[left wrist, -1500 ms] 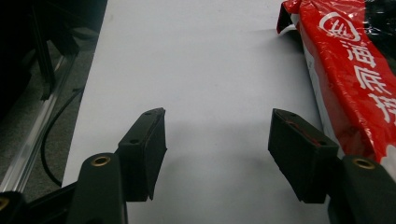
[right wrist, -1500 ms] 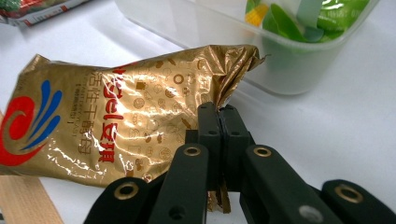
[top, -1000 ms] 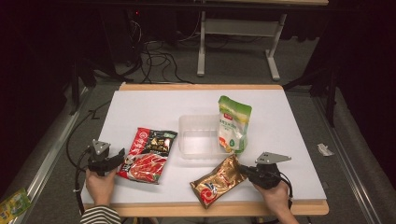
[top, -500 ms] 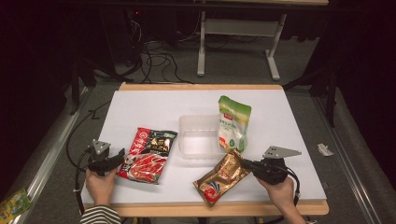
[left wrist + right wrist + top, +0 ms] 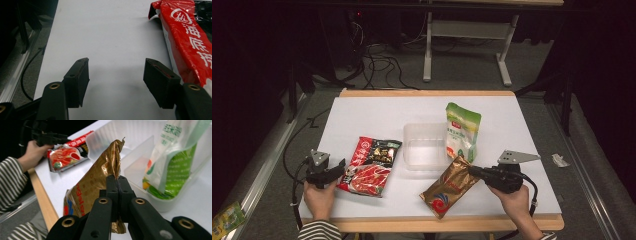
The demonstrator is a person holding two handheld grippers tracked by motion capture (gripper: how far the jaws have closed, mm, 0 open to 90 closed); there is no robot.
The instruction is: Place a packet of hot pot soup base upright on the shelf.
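the lower end of the gold pouch (image 5: 95, 187) is cut off behind the right gripper (image 5: 477, 171), whose jaws are pinched tight on the pouch's upper edge, lifting that end off the white table (image 5: 377, 112). just beyond the jaws sits the clear plastic tub (image 5: 424, 147), with a green-and-white pouch (image 5: 462, 132) leaning at its far side. the right hand (image 5: 514, 202) holds its gripper roughly level, pointing across the table. the left gripper (image 5: 116, 75) rests low, jaws spread with only bare table between them, a red pouch (image 5: 190, 42) touching its right jaw and partly out of frame.
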